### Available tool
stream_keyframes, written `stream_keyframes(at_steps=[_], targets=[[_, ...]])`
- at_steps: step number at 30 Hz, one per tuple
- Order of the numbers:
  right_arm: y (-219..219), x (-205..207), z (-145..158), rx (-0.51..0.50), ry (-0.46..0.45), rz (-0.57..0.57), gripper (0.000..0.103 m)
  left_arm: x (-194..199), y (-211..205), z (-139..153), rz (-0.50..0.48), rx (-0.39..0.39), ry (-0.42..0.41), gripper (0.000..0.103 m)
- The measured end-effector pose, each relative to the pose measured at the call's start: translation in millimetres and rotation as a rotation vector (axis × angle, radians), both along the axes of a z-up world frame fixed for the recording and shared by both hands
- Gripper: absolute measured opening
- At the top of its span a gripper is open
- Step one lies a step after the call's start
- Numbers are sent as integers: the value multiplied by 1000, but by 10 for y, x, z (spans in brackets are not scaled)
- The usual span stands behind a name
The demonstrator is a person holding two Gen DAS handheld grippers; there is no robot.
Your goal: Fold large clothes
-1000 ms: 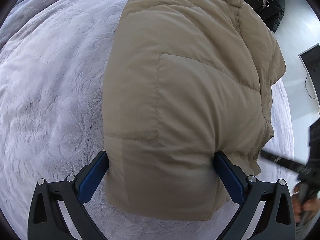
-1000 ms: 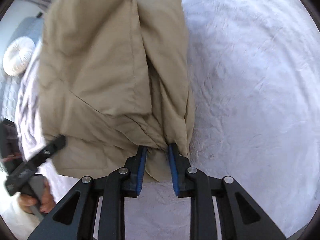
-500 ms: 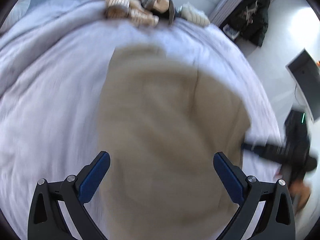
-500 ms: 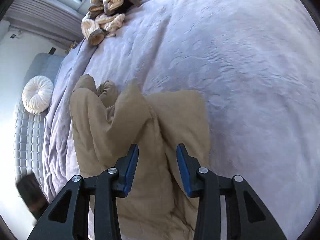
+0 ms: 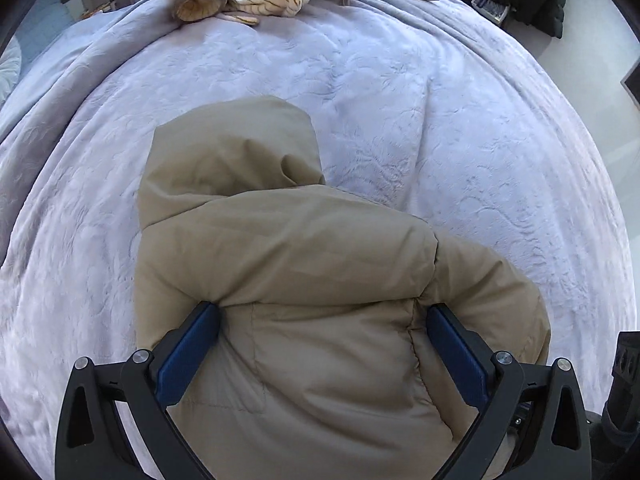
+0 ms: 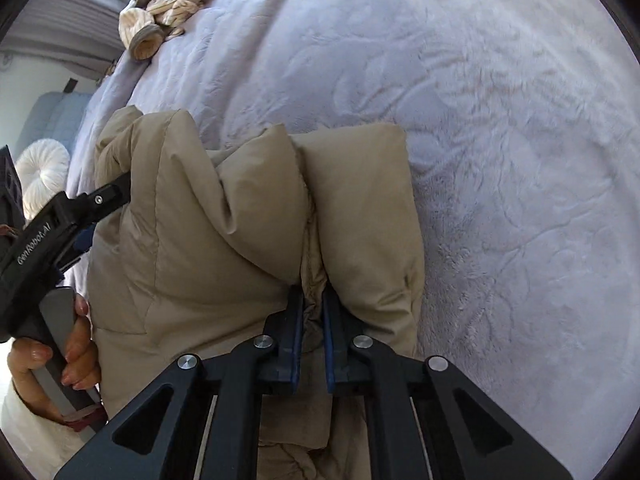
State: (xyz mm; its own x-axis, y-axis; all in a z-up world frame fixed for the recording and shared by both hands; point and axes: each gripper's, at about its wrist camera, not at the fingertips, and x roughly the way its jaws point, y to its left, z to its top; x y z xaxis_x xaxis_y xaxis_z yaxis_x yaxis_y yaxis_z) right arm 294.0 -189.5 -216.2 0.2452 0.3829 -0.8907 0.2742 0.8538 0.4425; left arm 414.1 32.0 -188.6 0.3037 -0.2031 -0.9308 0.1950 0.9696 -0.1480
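Jacket [image 5: 304,280] bunched on bed [image 5: 460,100]; right gripper [image 6: 311,308] pinches edge fabric to drag fold, left gripper [image 5: 322,344] spread wide, bracing bulk.

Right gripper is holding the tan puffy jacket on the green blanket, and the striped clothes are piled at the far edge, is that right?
Not quite: the blanket is pale lavender, not green, as the right wrist view shows. The right gripper does hold the tan jacket, and the striped clothes are piled at the far edge.
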Motion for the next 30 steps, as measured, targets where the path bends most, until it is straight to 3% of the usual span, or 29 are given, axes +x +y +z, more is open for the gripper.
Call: stream_keyframes(at_steps=[9,20,30], targets=[[-125,-114,179,77,-8,-49,12,-141,219,271,27,-23,-7,103],[-93,-486,810,20,-40,-26,13,-832,739,702,79,-24,-16,103],[133,-893,1201,-26,-47,21,13,-1431,898,1010,74,-32,-17,103]])
